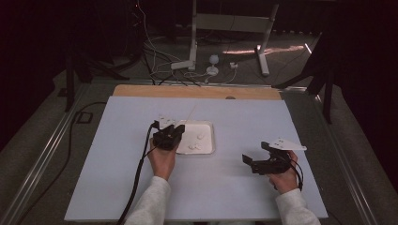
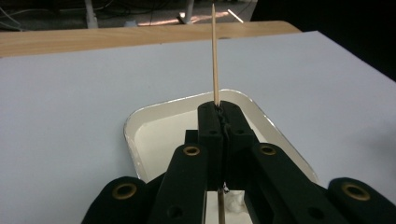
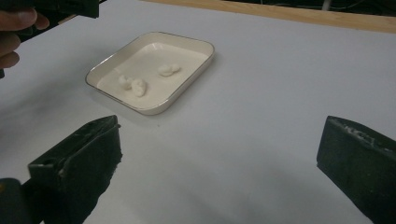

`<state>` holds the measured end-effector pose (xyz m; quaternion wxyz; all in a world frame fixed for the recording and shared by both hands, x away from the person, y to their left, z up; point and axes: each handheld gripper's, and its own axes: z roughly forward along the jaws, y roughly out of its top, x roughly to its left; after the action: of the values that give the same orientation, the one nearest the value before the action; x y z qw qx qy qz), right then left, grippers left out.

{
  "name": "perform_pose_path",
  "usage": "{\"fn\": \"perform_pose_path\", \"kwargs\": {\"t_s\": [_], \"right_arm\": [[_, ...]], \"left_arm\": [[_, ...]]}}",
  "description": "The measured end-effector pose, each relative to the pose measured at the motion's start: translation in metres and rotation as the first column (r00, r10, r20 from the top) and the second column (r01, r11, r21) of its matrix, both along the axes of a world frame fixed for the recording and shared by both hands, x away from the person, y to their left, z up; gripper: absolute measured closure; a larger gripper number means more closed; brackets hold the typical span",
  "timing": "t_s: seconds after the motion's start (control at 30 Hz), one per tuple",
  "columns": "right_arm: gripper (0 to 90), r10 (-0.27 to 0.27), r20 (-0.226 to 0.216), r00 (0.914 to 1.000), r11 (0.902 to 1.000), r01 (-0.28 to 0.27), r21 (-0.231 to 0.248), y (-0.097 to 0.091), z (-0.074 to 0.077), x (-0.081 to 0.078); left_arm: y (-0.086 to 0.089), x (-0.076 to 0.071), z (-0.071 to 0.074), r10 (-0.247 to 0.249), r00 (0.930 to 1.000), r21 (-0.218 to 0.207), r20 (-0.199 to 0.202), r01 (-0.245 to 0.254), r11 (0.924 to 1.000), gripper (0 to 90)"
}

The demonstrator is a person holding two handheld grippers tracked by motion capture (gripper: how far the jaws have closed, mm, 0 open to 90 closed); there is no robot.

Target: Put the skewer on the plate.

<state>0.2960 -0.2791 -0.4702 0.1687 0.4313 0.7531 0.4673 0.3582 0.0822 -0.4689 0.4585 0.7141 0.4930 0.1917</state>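
Note:
A cream tray (image 1: pixel 206 127) lies mid-board and holds three small white lumps (image 1: pixel 195 146). My left gripper (image 1: pixel 178 128) hovers at the tray's left edge, shut on a thin wooden skewer (image 1: pixel 191 113) that points away over the tray. In the left gripper view the skewer (image 2: pixel 215 56) rises straight from the closed left gripper (image 2: pixel 219 109) above the tray (image 2: pixel 140 122). My right gripper (image 1: pixel 256 152) is low over the board to the tray's right, open and holding nothing. In the right gripper view the right gripper (image 3: pixel 219 149) faces the tray (image 3: pixel 152 108) and the lumps (image 3: pixel 133 85).
The white board (image 1: pixel 117 187) rests on a wooden table whose far edge (image 1: pixel 197 91) shows behind it. A black cable (image 1: pixel 139 173) trails from the left gripper toward the near edge. Stand legs and cables (image 1: pixel 192 65) lie on the floor beyond.

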Motion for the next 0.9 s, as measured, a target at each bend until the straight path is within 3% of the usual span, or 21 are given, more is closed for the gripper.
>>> {"fn": "perform_pose_path", "kwargs": {"t_s": [0.47, 0.9], "right_arm": [[0.0, 0.001, -0.004, 1.0, 0.9998, -0.001, -0.017, 0.002, -0.003, -0.002], [0.0, 0.003, -0.01, 0.9999, 0.9998, -0.004, -0.02, 0.002, -0.005, -0.001]], "left_arm": [[-0.006, 0.005, -0.023, 0.026, 0.9981, 0.02, -0.055, -0.025, 0.9995, 89.2], [-0.006, 0.01, -0.041, 0.083, 0.9883, 0.04, -0.127, -0.079, 0.9961, 89.0]]}}
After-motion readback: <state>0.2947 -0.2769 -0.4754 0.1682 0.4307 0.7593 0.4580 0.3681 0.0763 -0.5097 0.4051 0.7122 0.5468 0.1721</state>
